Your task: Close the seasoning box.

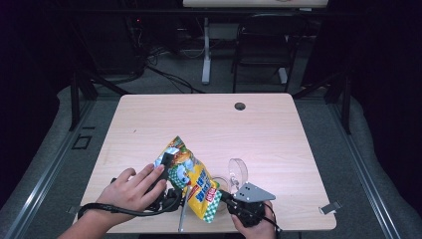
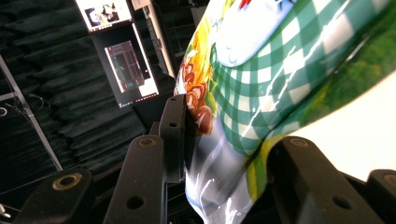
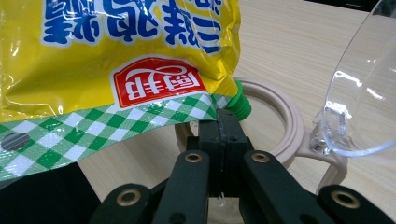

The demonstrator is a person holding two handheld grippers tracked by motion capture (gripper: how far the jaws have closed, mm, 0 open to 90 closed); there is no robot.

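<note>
Near the table's six-o'clock edge, the left gripper pinches the yellow seasoning pouch at its upper end, while the right gripper, jaws pressed together, nips its green spout corner over the container with its clear lid. Pouring looks imminent; opening the spout likely comes next.

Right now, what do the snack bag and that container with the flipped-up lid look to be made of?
Snack bag: thin glossy plastic film, probably foil-lined; it crinkles and throws bright glare streaks where the left hand-held gripper pinches it. Container rim: beige, matte, most likely moulded plastic, with smooth rounded edges. Lid: clear hard plastic; the table grain shows through it and its edges catch highlights.
</note>
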